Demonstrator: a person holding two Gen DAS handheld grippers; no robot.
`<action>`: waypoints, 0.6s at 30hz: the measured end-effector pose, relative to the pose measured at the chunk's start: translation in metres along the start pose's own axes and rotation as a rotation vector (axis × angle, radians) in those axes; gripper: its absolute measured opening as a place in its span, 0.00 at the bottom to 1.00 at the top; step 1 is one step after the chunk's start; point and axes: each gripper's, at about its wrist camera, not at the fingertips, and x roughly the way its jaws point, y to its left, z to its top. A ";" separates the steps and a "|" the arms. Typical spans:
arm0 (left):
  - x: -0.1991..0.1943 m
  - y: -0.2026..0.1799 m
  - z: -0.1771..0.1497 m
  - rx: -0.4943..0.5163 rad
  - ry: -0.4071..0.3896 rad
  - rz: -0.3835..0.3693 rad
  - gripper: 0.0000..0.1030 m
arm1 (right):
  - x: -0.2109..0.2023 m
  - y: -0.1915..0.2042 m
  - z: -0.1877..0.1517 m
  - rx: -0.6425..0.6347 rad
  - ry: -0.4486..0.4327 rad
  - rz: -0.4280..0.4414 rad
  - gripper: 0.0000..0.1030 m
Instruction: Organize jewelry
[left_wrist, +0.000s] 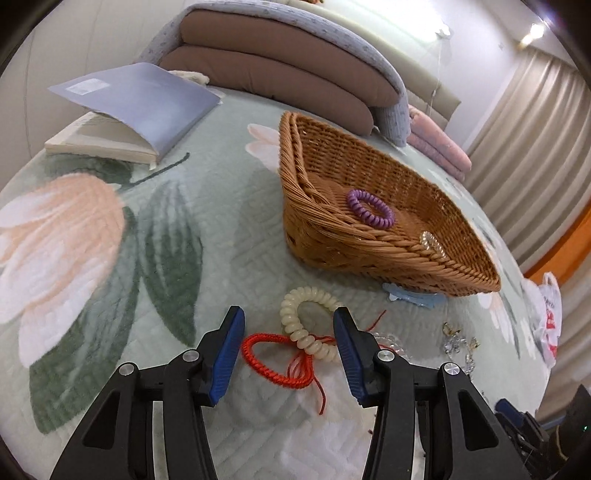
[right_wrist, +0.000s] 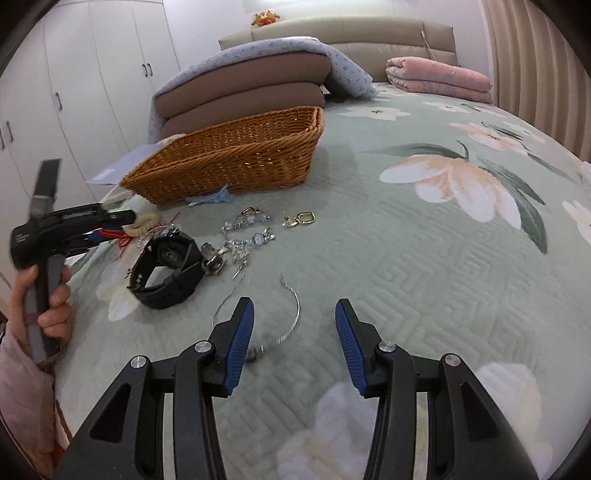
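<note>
In the left wrist view my left gripper (left_wrist: 290, 341) is open, its blue pads on either side of a cream spiral hair tie (left_wrist: 301, 321) and a red cord bracelet (left_wrist: 275, 360) on the bedspread. A wicker basket (left_wrist: 369, 254) beyond holds a purple spiral tie (left_wrist: 369, 208) and a clear ring (left_wrist: 432, 243). In the right wrist view my right gripper (right_wrist: 293, 334) is open and empty above a thin silver bangle (right_wrist: 291, 321). A black watch (right_wrist: 168, 269), crystal earrings (right_wrist: 245, 230) and gold earrings (right_wrist: 300, 218) lie ahead. The left gripper (right_wrist: 122, 221) shows at the left.
A blue hair clip (right_wrist: 212, 199) lies against the basket (right_wrist: 229, 158). An open book (left_wrist: 129, 114) lies at the far left. Brown cushions (left_wrist: 280, 77) and a pink folded blanket (right_wrist: 439, 77) sit at the bed's head. A plastic bag (left_wrist: 550, 317) lies at the right edge.
</note>
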 end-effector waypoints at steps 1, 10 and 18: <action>-0.004 0.005 0.000 -0.019 -0.009 -0.013 0.50 | 0.000 0.001 0.003 0.000 -0.001 0.016 0.48; 0.005 0.020 0.003 -0.078 0.039 -0.073 0.37 | -0.001 0.026 -0.009 -0.123 -0.017 0.020 0.48; 0.022 -0.022 0.007 0.099 0.039 0.057 0.35 | -0.004 0.009 -0.003 -0.054 -0.029 0.010 0.48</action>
